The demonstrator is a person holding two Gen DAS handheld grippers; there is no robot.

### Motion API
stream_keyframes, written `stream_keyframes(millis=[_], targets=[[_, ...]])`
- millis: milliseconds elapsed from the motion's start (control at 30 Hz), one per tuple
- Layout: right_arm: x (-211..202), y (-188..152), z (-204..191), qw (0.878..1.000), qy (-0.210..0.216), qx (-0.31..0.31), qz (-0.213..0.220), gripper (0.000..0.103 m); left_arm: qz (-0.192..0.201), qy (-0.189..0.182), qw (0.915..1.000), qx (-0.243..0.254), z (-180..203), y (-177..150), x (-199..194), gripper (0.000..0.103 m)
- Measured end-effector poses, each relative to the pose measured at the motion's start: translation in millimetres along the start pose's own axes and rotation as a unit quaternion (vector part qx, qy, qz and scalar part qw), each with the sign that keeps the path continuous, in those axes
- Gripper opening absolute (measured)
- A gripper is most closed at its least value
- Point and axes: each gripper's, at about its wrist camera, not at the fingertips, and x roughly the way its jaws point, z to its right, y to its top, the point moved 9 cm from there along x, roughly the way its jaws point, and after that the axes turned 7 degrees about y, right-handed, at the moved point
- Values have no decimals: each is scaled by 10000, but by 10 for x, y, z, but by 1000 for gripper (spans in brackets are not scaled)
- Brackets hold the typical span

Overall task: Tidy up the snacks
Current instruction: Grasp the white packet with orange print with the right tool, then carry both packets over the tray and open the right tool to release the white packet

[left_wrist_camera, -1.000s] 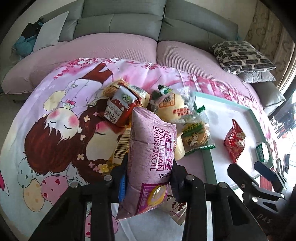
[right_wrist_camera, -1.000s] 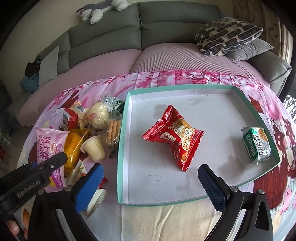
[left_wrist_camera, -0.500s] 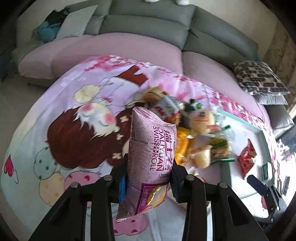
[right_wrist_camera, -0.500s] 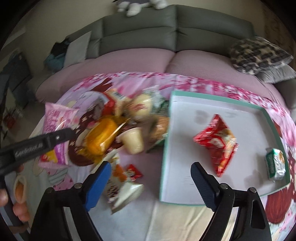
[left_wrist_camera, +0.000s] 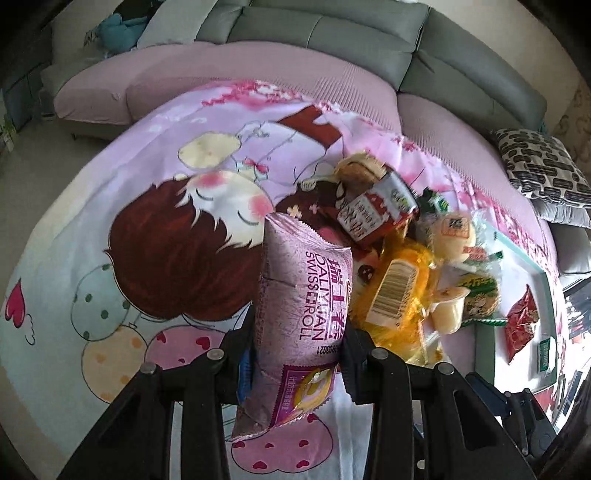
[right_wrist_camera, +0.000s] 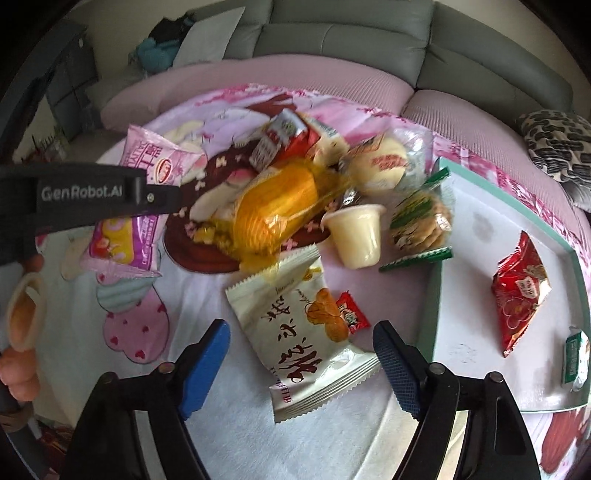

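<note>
My left gripper [left_wrist_camera: 299,350] is shut on a pink Swiss roll packet [left_wrist_camera: 303,291] and holds it upright above the cartoon cloth; the packet also shows in the right wrist view [right_wrist_camera: 147,192]. My right gripper [right_wrist_camera: 301,362] is open just above a cream pastry packet [right_wrist_camera: 299,332]. A pile of snacks lies beyond: a yellow packet [right_wrist_camera: 277,210], a pudding cup [right_wrist_camera: 356,232], a green biscuit pack [right_wrist_camera: 421,221], a round bun [right_wrist_camera: 380,166] and a red-white box [right_wrist_camera: 277,140]. The teal-rimmed white tray [right_wrist_camera: 465,280] holds a red packet [right_wrist_camera: 517,288] and a small green packet [right_wrist_camera: 574,354].
The cloth [left_wrist_camera: 129,206] covers a low table in front of a grey and pink sofa [left_wrist_camera: 332,33]. A patterned cushion [left_wrist_camera: 539,162] lies at the right. A small red sachet [right_wrist_camera: 351,312] lies beside the cream packet.
Both grippers have swung left, away from the tray. My right gripper now hovers over the cream packet in front of the pile. My left gripper still holds the pink packet.
</note>
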Motion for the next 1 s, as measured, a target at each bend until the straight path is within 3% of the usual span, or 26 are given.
stream_keyframes(millis=[167,300,533,1000], targets=[[92,-38,-8,9998,-101,-87,-147,71,-83,22,10000,-29,-15,-24,64,40],[101,-28,17,9999,-78,-55,-136,55,-102,7,9999,-13,0,-34,77,40],[2,37,37,10000,30,40,9,54,-46,13,10000,-25,-4,1,52,40],[-566,326,155,9948,189,419,910,54,527,-47,9986,-78,0,160,-332,40]])
